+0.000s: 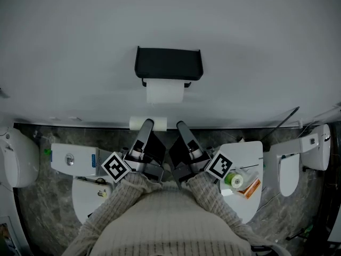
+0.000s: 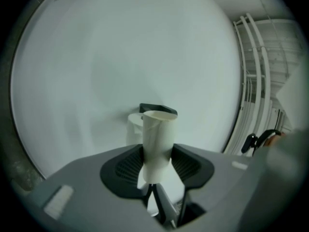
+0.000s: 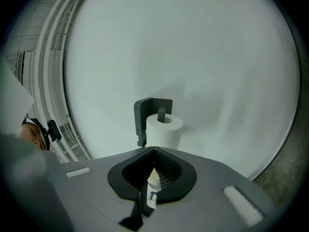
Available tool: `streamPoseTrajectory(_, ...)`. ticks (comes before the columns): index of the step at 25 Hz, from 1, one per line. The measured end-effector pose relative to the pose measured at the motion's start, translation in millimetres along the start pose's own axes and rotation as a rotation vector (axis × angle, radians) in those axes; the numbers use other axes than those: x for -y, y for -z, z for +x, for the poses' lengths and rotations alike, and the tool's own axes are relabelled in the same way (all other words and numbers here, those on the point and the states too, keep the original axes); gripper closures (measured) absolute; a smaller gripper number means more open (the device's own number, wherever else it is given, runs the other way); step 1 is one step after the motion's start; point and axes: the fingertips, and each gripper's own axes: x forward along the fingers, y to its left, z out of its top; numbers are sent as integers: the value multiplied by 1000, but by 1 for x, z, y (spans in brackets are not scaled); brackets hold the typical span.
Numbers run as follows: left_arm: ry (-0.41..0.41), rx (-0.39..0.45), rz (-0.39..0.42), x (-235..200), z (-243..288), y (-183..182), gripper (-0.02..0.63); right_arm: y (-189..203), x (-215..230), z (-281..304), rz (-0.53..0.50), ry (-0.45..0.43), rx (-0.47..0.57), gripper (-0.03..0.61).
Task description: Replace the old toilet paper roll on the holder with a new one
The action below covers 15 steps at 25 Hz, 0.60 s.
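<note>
A black holder hangs on the pale wall with a white toilet paper roll on it. My left gripper is below the holder, shut on a bare white cardboard tube. In the left gripper view the tube stands upright between the pads of the left gripper, with the holder behind it. My right gripper is beside the left one and shut. In the right gripper view the right gripper points at the holder and the roll.
A white toilet tank is at lower left. At lower right a white lid carries a green-cored roll and an orange packet. Another white fixture stands far right. White rails run along one side wall.
</note>
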Motion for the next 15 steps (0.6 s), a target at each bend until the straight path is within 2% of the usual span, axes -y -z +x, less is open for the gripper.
streamPoseTrajectory(15, -12, -42, -7, -6, 10, 0, 445, -7, 11, 8, 22, 41, 27, 578)
